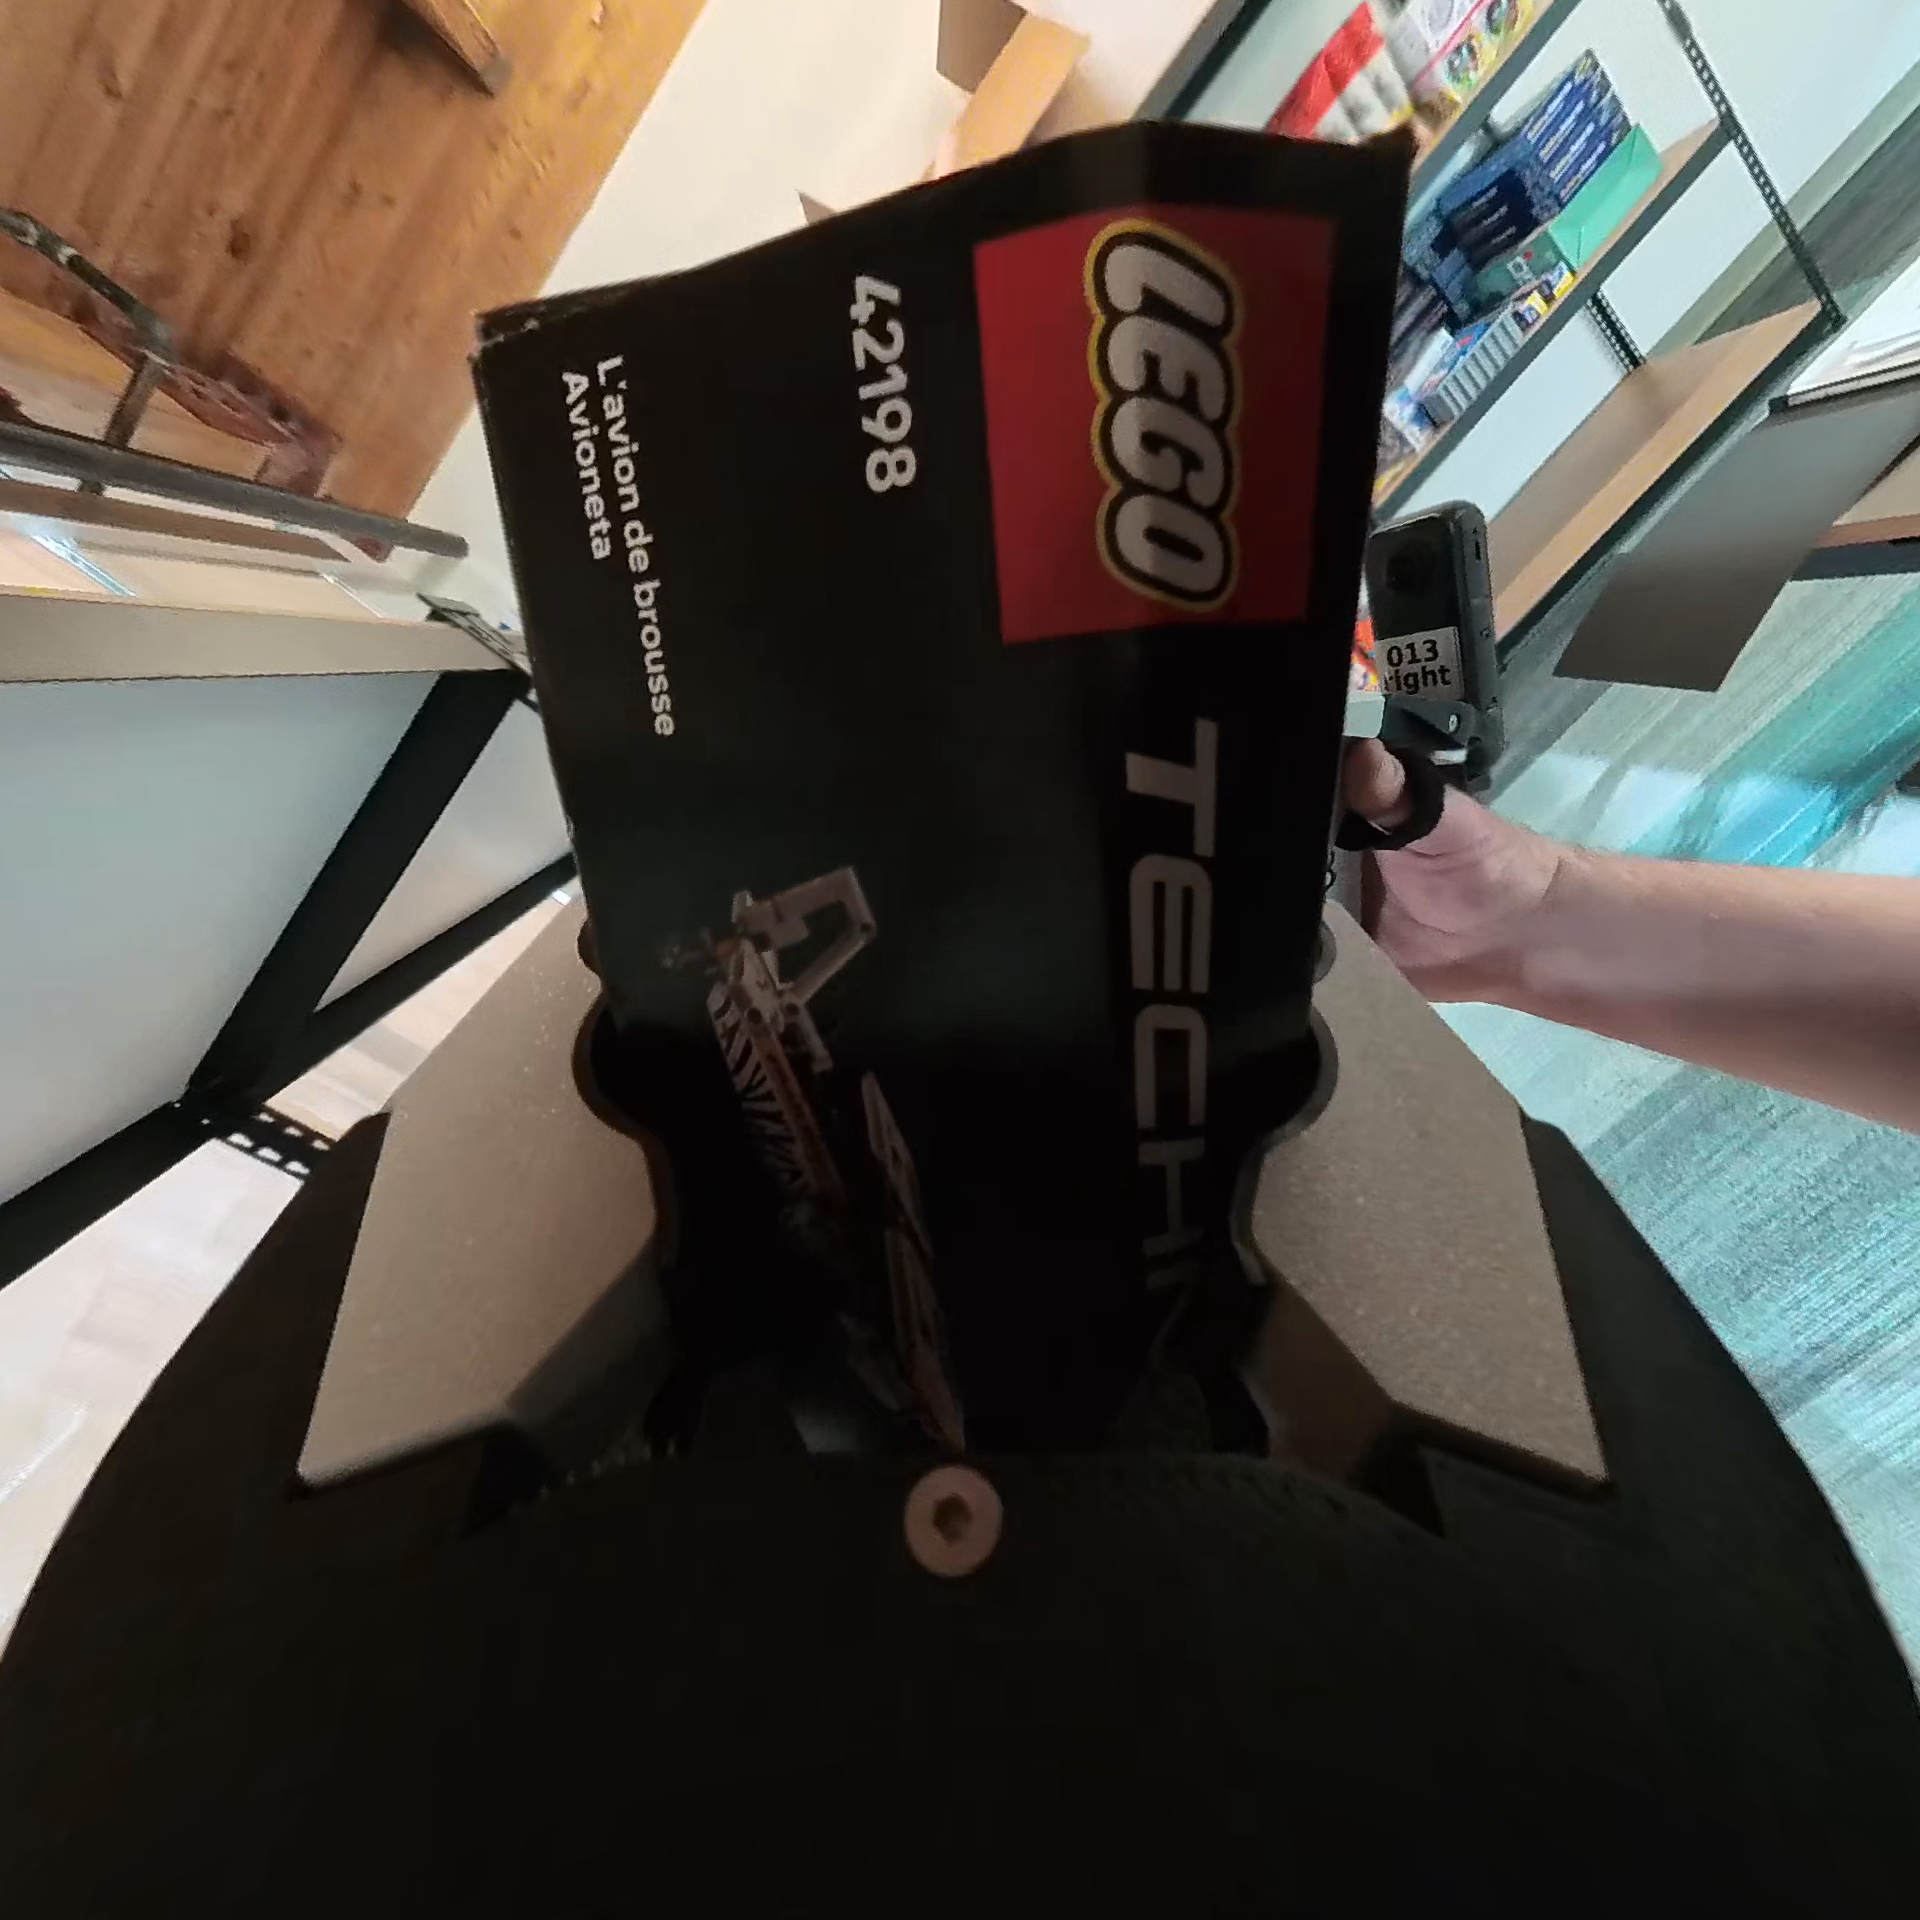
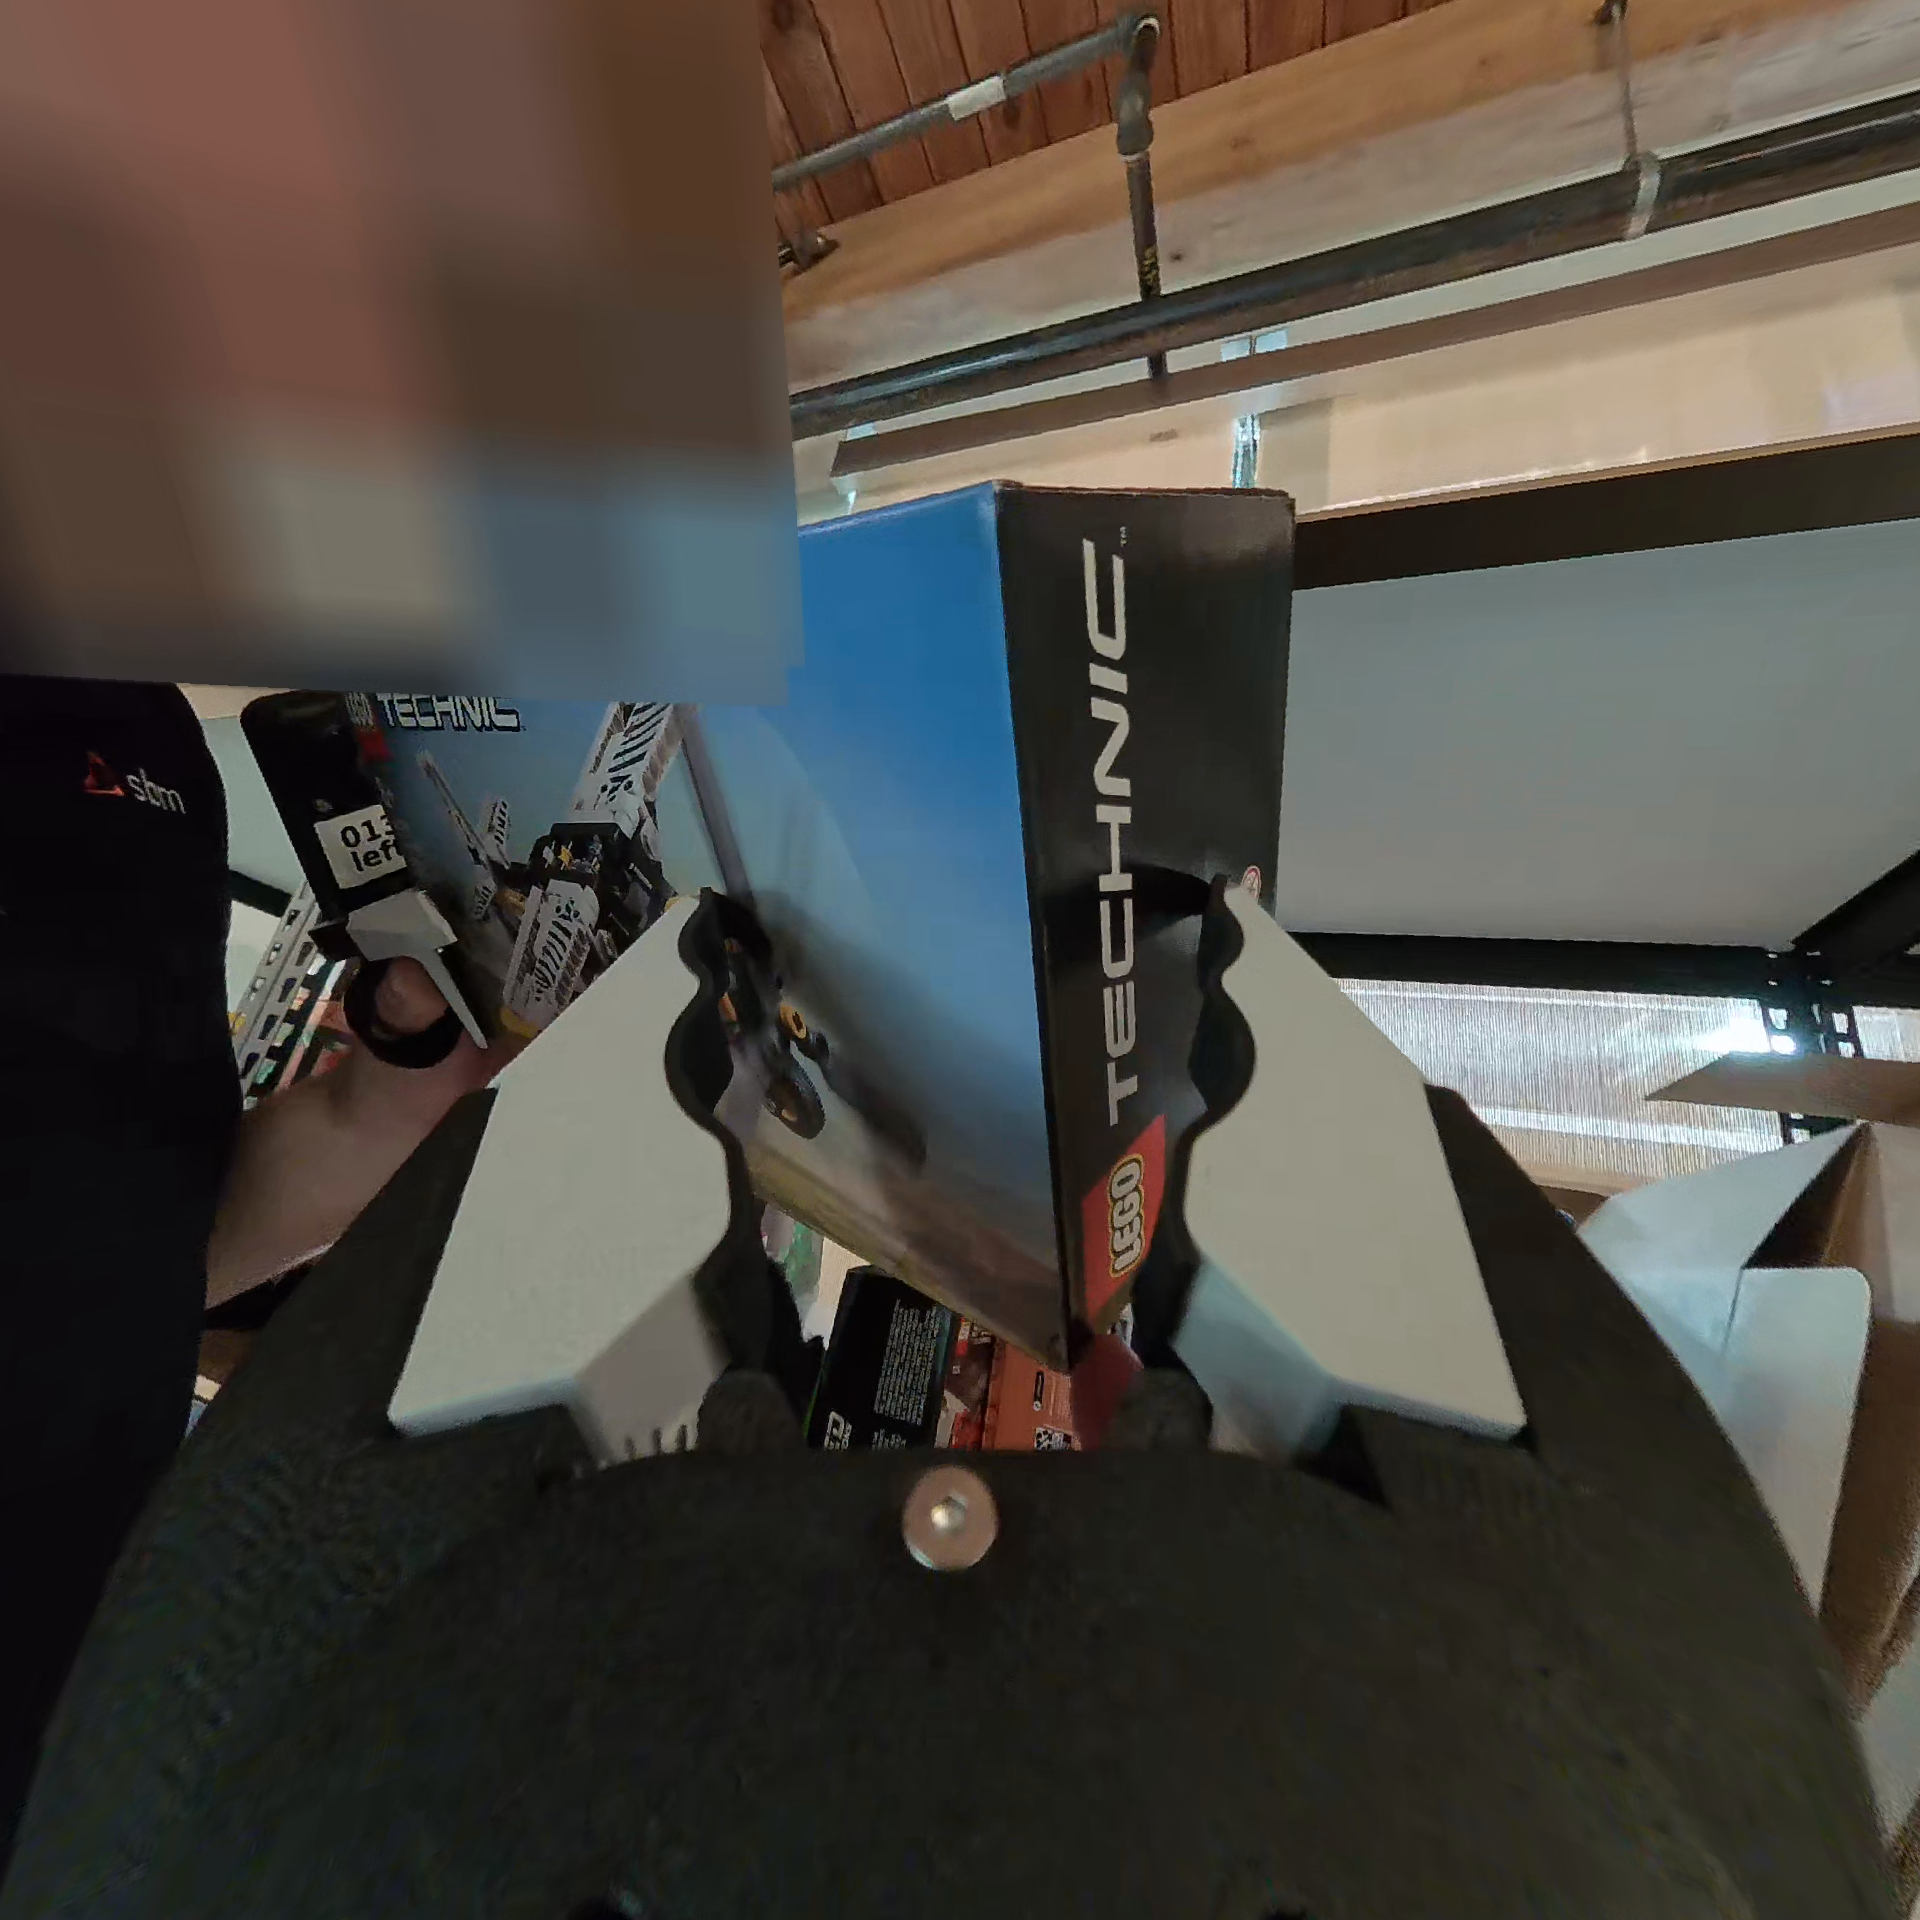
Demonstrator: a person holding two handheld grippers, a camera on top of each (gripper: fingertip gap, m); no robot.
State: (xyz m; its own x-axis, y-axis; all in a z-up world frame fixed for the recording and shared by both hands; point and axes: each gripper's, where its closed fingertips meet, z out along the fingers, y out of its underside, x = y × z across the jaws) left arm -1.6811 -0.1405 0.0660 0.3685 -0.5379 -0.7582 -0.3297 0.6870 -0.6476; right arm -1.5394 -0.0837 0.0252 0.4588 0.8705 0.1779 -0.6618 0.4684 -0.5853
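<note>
A toy box with black sides and a blue front is held up in the air between both grippers. In the left wrist view my left gripper is shut on it: the black end panel fills the gap and both fingers press its edges. In the right wrist view my right gripper is shut on the same toy box, one pad on the blue front and the other at the black side's far edge. Each gripper shows in the other view, the right gripper and the left gripper, each in a hand.
Metal shelving with stacked coloured boxes stands at the right. A white shelf board is to the left and another shelf lies behind the box. More boxes lie below, and an open cardboard box is at the right. Wooden ceiling and pipes are overhead.
</note>
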